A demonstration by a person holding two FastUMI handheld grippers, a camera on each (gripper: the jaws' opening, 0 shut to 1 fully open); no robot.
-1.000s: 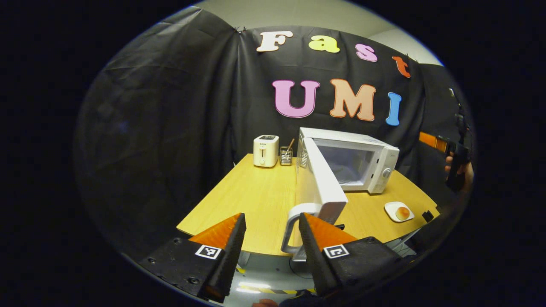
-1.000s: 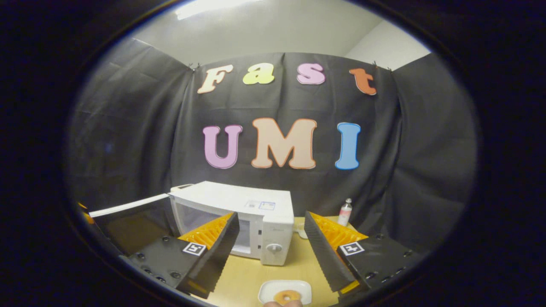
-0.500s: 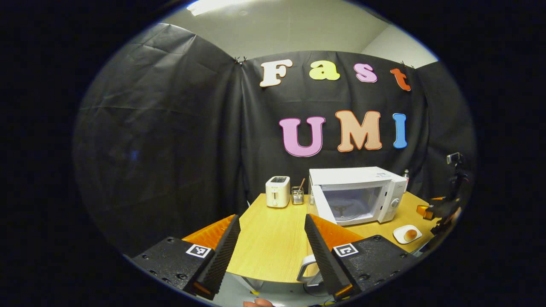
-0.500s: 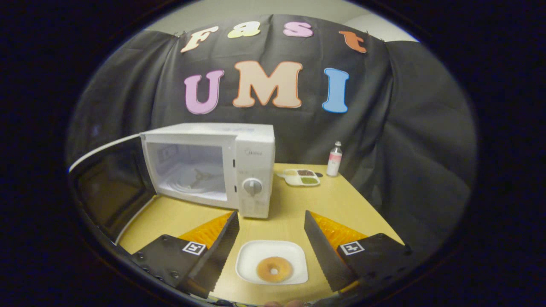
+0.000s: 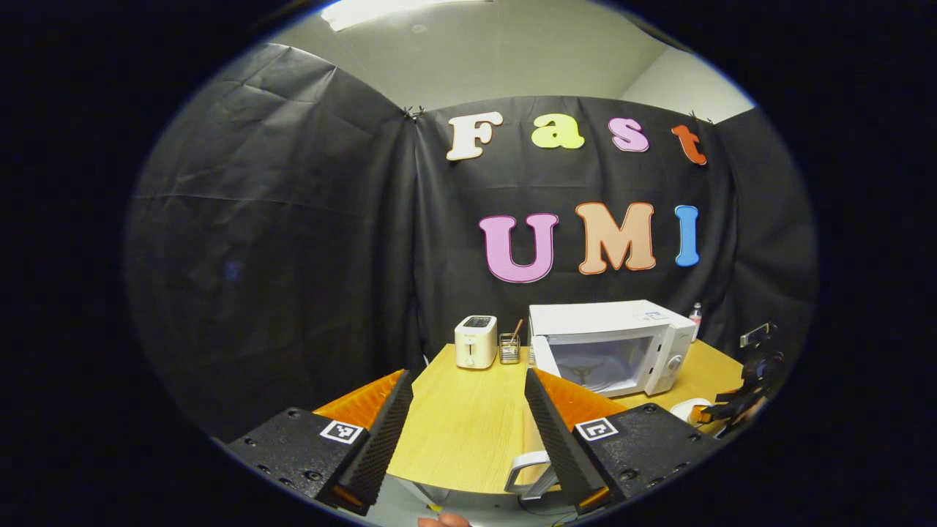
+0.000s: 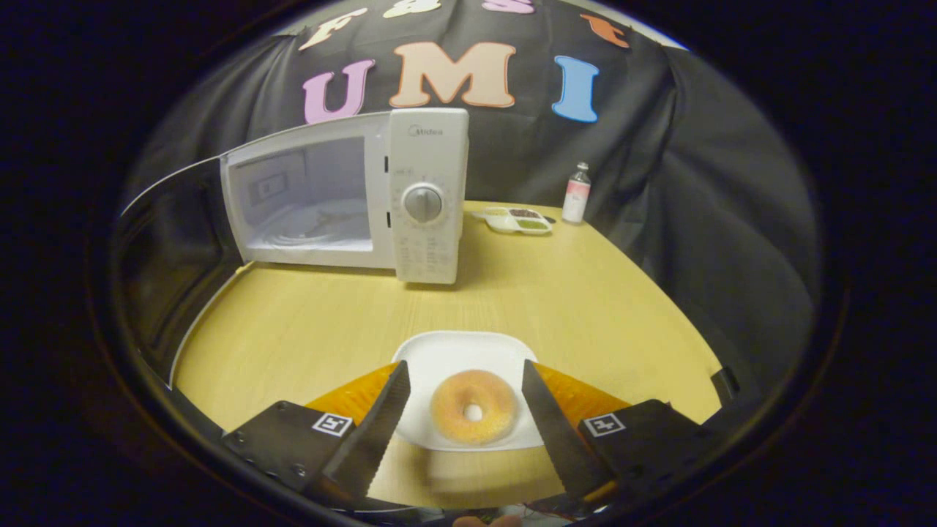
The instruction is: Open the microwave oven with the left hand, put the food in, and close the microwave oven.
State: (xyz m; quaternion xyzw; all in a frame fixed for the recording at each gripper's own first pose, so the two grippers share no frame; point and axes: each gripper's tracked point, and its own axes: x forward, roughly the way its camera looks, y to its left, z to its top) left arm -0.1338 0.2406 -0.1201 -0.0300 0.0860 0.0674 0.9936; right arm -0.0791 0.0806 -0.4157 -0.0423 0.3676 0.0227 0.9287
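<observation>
Door of the microwave at upper left already swung open — my right claw, spread, straddles the doughnut low centre — loading and closing remain.

Staged kitchen booth, black cloth walls, plain ceiling above, wooden table with microwave, toaster, utensil holder (mock setup, not a home)

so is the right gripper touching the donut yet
Apart. In the right gripper view the right gripper is open, with white plate visible between each finger and the donut.
</observation>
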